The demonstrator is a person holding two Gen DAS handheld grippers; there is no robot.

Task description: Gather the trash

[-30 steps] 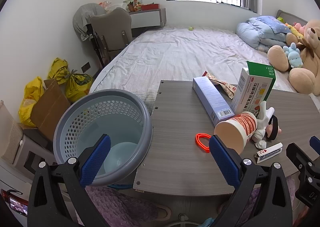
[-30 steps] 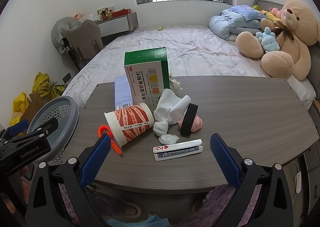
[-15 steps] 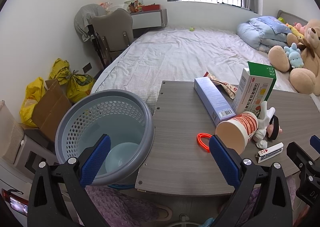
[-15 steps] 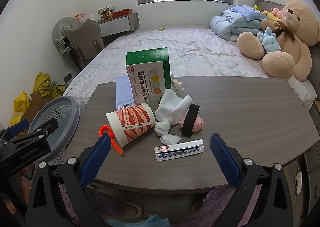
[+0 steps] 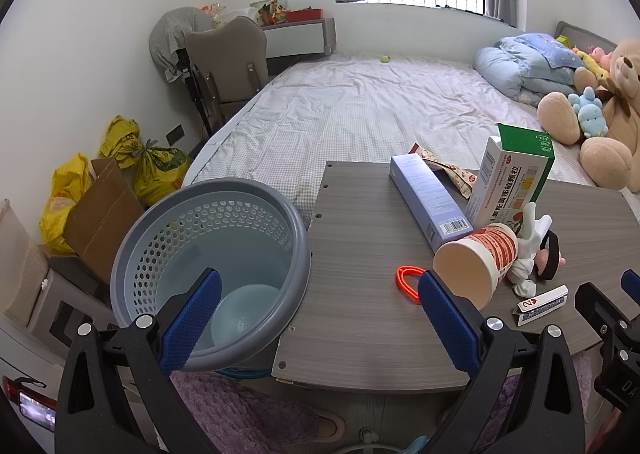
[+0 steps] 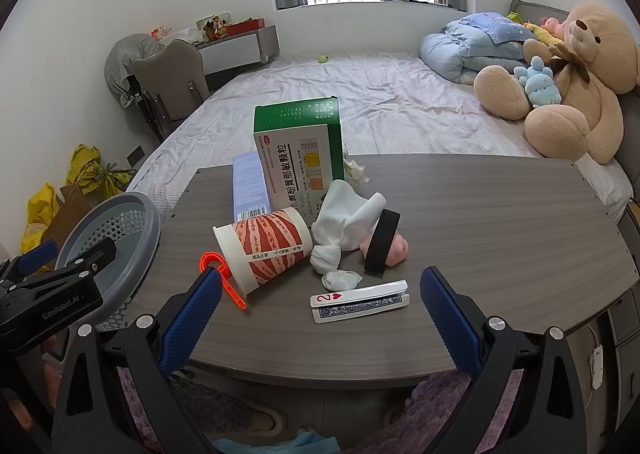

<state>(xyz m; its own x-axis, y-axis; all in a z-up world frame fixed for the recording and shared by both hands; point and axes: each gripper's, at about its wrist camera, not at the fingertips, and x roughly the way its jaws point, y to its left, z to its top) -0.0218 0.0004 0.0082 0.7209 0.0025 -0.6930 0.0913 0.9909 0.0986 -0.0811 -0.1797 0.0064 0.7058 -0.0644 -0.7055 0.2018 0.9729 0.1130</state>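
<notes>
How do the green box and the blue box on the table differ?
1. Pose: the green box stands upright; the blue box lies flat.
2. Shape: the green box is wide and tall; the blue box is long and slim.
3. Look: the green box has a green top and a white front with large print; the blue box is plain pale blue with a barcode at its near end.

Shared: both are cardboard cartons on the table, side by side behind the cup.
</notes>
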